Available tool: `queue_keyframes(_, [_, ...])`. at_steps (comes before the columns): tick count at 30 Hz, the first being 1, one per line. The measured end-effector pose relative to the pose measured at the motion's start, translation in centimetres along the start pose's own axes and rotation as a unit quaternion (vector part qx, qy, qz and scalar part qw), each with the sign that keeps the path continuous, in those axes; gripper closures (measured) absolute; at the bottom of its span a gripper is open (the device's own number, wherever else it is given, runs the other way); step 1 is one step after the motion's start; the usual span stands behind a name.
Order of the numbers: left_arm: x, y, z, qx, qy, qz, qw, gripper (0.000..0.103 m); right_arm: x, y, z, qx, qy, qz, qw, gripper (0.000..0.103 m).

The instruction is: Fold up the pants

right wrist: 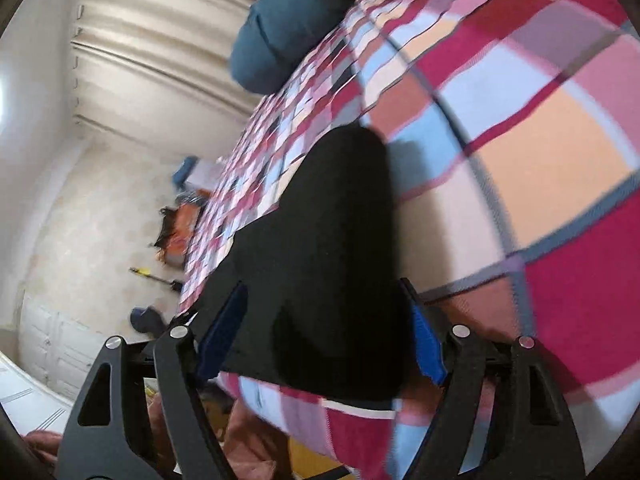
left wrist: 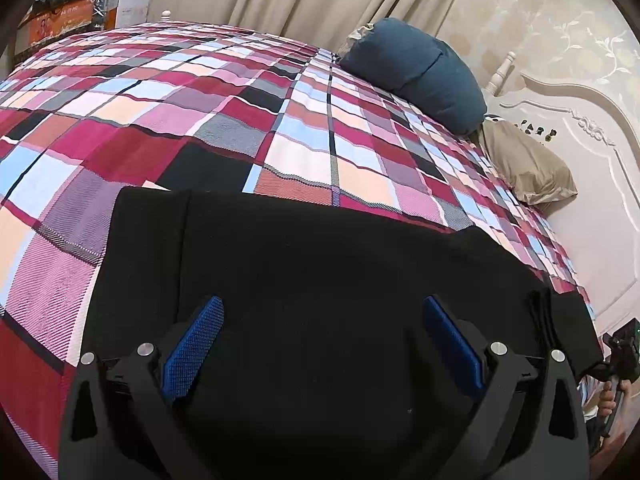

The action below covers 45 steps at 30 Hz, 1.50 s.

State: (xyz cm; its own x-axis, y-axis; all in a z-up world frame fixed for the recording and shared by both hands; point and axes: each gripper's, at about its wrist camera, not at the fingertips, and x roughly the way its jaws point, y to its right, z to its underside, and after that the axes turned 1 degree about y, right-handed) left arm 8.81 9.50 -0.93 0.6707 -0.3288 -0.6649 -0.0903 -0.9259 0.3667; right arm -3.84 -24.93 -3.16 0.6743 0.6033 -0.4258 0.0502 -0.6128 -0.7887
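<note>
In the left wrist view, orange and white boxes (left wrist: 80,12) stand at the far left beyond the bed. The checked bedspread in magenta, pink, pale blue and peach (left wrist: 240,120) fills the middle. The folded black fabric pants (left wrist: 320,260) lie flat on it at the near edge, with stacked layer edges showing at their right end. The left tool (left wrist: 322,312) hovers over the pants with its 2 blue-padded fingers (left wrist: 192,348) spread wide, gripping nothing. Further right, a dark teal pillow (left wrist: 420,72) and a beige satin pillow (left wrist: 528,168) rest against the white carved headboard (left wrist: 580,140).

The right wrist view is rolled sideways and motion-blurred. Cream pleated curtains (right wrist: 140,60) sit at the left, then the teal pillow (right wrist: 280,28), then the bedspread (right wrist: 540,160) to the right. The right tool (right wrist: 322,304) has its fingers spread wide, 1 either side of the pants (right wrist: 332,240), holding nothing.
</note>
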Motion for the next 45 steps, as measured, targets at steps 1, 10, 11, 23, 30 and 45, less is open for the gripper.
queue_keyframes(1, [0.0, 0.0, 0.0, 0.0, 0.0, -0.001, 1.0, 0.005, 0.3, -0.1, 0.0, -0.003, -0.004, 0.008, 1.0, 0.036])
queue_keyframes(10, [0.1, 0.3, 0.0, 0.002, -0.001, -0.007, 1.0, 0.005, 1.3, 1.8, -0.7, 0.002, -0.027, 0.025, 0.999, 0.083])
queue_keyframes(11, [0.1, 0.3, 0.0, 0.004, -0.002, -0.01, 0.9999, 0.005, 1.4, 1.7, -0.8, -0.002, -0.029, 0.025, 0.999, 0.083])
queue_keyframes(23, [0.3, 0.5, 0.2, 0.008, -0.003, -0.022, 0.9997, 0.005, -3.3, 1.8, -4.1, 0.016, 0.019, -0.045, 0.999, 0.033])
queue_keyframes(30, [0.2, 0.5, 0.2, 0.007, -0.001, -0.019, 0.9998, 0.005, 0.3, 2.0, -7.6, 0.028, -0.032, -0.01, 0.999, 0.032])
queue_keyframes(45, [0.2, 0.5, 0.2, 0.008, 0.0, -0.019, 0.9998, 0.005, 7.3, 0.4, -10.2, 0.008, -0.133, 0.022, 0.991, 0.033])
